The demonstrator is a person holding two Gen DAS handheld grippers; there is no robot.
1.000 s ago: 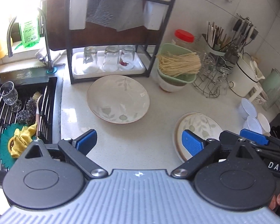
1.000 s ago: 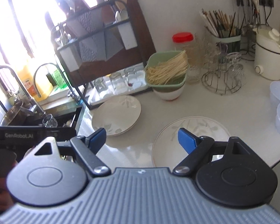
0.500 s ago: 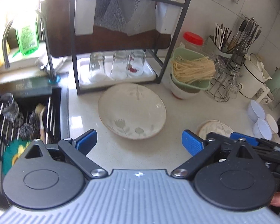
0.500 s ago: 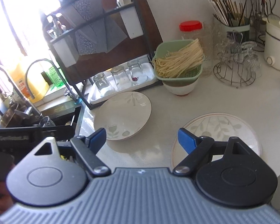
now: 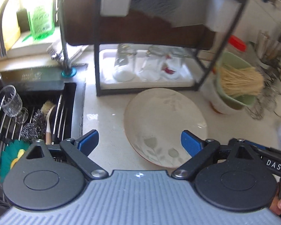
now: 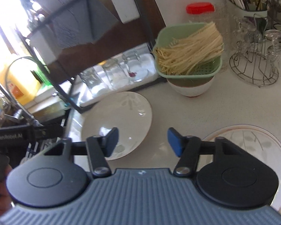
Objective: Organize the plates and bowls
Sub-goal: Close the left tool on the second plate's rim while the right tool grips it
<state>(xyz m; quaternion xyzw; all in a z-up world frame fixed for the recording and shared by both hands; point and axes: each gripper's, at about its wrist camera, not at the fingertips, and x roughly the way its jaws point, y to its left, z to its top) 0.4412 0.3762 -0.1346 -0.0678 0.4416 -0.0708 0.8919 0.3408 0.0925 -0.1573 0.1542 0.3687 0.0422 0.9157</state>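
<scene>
Cream ceramic plate (image 5: 164, 125) lay on the counter (image 5: 106, 131) before the dish rack (image 5: 148, 86); a second plate (image 6: 252, 146) sat to its right. The left gripper (image 5: 139, 140) was narrowing slightly, nothing pinched. The right gripper (image 6: 143, 140) was closing over the first plate's near rim, pads not yet touching. Best grip: straddle the rim squarely, then lift level.

Right gripper (image 6: 142, 140) at lower centre, jaws closing, nothing between them. Deep white leaf-print plate (image 6: 121, 116) centre-left; flat leaf-print plate (image 6: 252, 140) lower right. Green strainer of noodles (image 6: 189, 54) on white bowl (image 6: 191, 88), upper centre.
</scene>
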